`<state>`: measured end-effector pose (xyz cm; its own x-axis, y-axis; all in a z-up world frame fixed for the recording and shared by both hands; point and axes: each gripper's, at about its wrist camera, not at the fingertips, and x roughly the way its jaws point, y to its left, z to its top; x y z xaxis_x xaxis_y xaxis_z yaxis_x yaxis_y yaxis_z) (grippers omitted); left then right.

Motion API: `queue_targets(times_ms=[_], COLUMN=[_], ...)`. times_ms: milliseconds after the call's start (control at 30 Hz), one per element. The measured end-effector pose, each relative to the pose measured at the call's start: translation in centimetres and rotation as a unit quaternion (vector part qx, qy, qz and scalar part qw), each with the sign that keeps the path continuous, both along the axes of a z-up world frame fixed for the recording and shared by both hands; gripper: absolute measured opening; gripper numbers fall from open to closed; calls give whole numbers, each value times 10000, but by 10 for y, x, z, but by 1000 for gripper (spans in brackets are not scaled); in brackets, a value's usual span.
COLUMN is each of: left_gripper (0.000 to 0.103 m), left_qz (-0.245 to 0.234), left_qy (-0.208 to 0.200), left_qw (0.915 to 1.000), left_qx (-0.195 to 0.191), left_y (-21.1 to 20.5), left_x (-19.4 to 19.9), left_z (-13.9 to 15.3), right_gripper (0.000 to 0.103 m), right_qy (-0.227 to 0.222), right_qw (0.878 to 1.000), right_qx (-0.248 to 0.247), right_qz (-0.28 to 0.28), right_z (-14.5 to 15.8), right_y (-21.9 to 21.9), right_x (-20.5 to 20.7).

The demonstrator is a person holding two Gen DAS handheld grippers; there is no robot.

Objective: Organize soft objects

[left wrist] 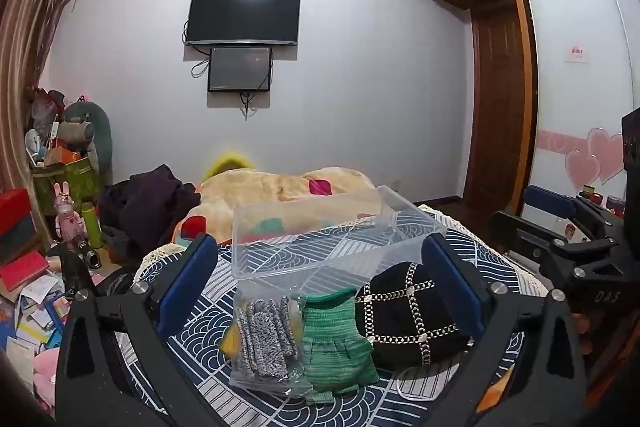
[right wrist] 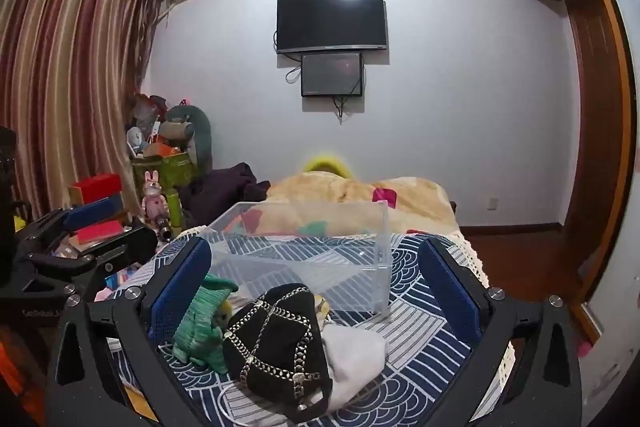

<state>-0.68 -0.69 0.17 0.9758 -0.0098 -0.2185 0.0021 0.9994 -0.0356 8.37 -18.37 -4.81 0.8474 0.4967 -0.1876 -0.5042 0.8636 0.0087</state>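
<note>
On the blue patterned bed cover lie a clear bag of grey knit gloves [left wrist: 266,341], a green knit piece [left wrist: 336,339] and a black hat with chain trim [left wrist: 408,315]. Behind them stands an empty clear plastic box [left wrist: 320,243]. My left gripper [left wrist: 320,279] is open above them, holding nothing. In the right wrist view the black hat [right wrist: 276,343], the green knit [right wrist: 200,323], a white cloth [right wrist: 352,355] and the box [right wrist: 312,251] lie between the open fingers of my right gripper [right wrist: 316,279]. The right gripper also shows in the left wrist view [left wrist: 568,227].
A beige blanket [left wrist: 280,187] and dark clothes [left wrist: 148,203] lie at the far end of the bed. Cluttered boxes and toys [left wrist: 64,187] stand left of the bed. A wardrobe [left wrist: 500,67] is at the right, a TV [left wrist: 244,15] on the wall.
</note>
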Motion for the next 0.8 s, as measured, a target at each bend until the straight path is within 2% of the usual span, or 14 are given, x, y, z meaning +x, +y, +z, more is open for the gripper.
queue_targets(times_ms=[800], left_gripper=[103], left_qz=[-60], left_qy=[-73], left_qw=[10000], left_qx=[-19], left_y=[-1], left_x=[-4], left_z=[2], right_gripper=[103], right_qy=[-109], right_qw=[9999], right_qx=[23], right_qz=[30], right_z=[2], right_y=[0], right_x=[-4])
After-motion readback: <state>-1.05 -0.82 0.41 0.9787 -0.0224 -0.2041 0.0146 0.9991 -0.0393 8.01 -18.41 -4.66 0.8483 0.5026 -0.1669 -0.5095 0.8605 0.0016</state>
